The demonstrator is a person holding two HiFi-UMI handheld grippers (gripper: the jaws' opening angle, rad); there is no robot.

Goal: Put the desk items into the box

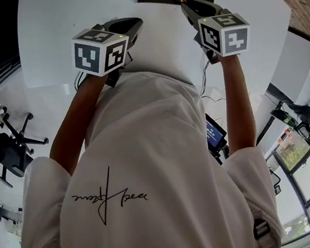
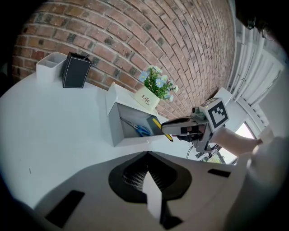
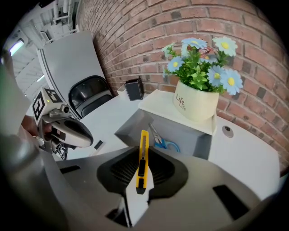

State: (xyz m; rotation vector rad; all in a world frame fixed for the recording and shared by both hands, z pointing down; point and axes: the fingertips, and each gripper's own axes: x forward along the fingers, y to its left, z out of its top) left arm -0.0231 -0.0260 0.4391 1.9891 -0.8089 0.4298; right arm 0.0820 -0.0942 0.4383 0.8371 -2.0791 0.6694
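Utility knife (image 3: 143, 140), yellow, pinched lengthwise between the jaws of the right tool (image 3: 142, 155), its far end aimed at the open box (image 3: 132, 122). The knife hangs in the air just short of the box opening and is not yet inside. Blue-handled scissors (image 3: 165, 143) already lie in the box. A pot of flowers (image 3: 196, 103) stands on the white panel at the box's top edge, next to the brick wall. The left tool (image 2: 146, 155) has its jaws pressed together on nothing and hovers over the bare white tabletop (image 2: 54, 126), well clear of the box.

Suggested handling for this step:
- Carry the knife forward and down along its own axis so the leading end clears the near wall.
- Aim for the free floor beside the scissors, not on top of them, so the knife settles flat.
- Keep the tool low under the panel that carries the pot; a knock there could tip the flowers.
- Spread the jaws only once the knife is well inside, since it may slide or bounce when let go.
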